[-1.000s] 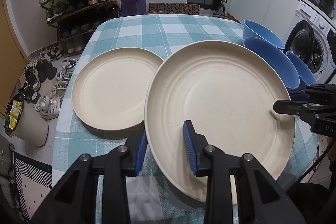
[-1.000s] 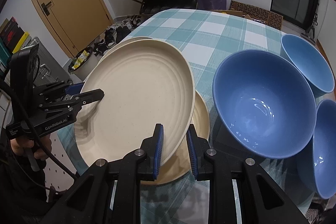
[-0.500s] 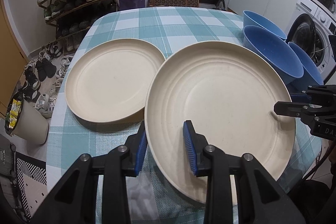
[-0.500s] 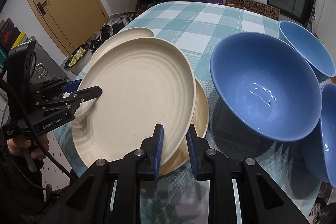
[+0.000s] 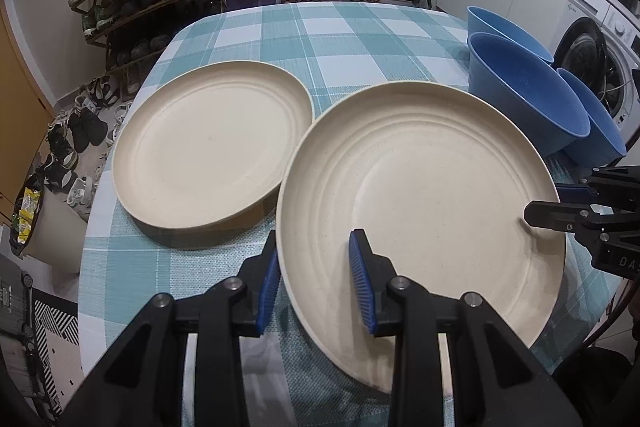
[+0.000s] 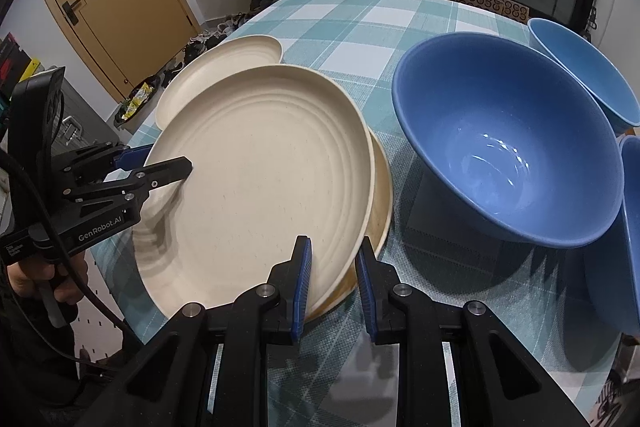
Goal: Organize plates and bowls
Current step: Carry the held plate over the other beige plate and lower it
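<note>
Left black two-finger gripper with blue pads and its right twin each pinch opposite rims, level, facing one another.

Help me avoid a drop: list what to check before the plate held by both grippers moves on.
1. Left gripper on the plate rim: ok, the rim sits between its fingers.
2. Right gripper on the opposite rim: ok.
3. Plate free of the lower plate: cannot tell, any contact is hidden.
4. Left plate bare for stacking: ok, nothing in it.
5. Nearest bowl apart from the plate: ok, tablecloth shows between them.
</note>
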A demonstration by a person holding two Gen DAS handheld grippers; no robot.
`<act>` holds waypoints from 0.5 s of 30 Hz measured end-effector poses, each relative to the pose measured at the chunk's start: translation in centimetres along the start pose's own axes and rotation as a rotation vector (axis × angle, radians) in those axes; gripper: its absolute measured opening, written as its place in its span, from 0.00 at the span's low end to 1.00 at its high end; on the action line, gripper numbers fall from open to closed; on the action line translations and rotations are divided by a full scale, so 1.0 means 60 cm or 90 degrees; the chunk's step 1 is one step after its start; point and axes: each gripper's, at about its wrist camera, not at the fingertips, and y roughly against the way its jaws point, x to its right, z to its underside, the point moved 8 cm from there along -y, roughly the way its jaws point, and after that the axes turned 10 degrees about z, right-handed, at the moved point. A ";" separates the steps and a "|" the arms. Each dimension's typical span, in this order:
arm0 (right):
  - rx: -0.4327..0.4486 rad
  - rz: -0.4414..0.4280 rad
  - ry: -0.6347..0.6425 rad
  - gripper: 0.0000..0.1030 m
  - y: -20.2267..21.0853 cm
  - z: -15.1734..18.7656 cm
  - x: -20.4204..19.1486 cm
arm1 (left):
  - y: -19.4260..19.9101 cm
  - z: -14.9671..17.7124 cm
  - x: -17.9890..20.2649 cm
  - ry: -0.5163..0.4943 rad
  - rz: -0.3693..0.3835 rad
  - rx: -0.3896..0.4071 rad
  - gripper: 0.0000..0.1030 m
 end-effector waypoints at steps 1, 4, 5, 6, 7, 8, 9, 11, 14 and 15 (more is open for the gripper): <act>-0.001 0.001 0.000 0.22 -0.001 0.001 0.000 | -0.001 0.000 0.001 -0.001 0.000 -0.001 0.31; -0.003 0.006 0.001 0.22 -0.005 0.003 0.002 | -0.004 0.001 0.002 -0.003 -0.003 -0.002 0.31; -0.004 0.008 0.000 0.22 -0.005 0.004 0.002 | -0.005 0.001 0.002 -0.003 -0.004 -0.003 0.31; -0.004 0.008 0.000 0.22 -0.006 0.003 0.004 | -0.006 0.001 0.002 -0.004 -0.004 -0.004 0.31; -0.005 0.009 0.000 0.22 -0.006 0.003 0.002 | -0.007 0.001 0.003 -0.005 -0.006 -0.004 0.31; -0.005 0.011 0.000 0.22 -0.008 0.003 0.003 | -0.008 0.000 0.004 -0.006 -0.009 -0.003 0.31; -0.006 0.012 0.001 0.22 -0.008 0.004 0.003 | -0.008 0.000 0.004 -0.008 -0.011 -0.002 0.31; -0.004 0.019 0.005 0.22 -0.009 0.003 0.002 | -0.010 -0.002 0.004 -0.007 -0.013 -0.003 0.31; -0.002 0.029 0.009 0.22 -0.010 0.003 0.000 | -0.011 -0.003 0.004 -0.010 -0.018 -0.002 0.31; -0.001 0.032 0.012 0.22 -0.010 0.003 0.000 | -0.012 -0.003 0.005 -0.013 -0.020 -0.002 0.31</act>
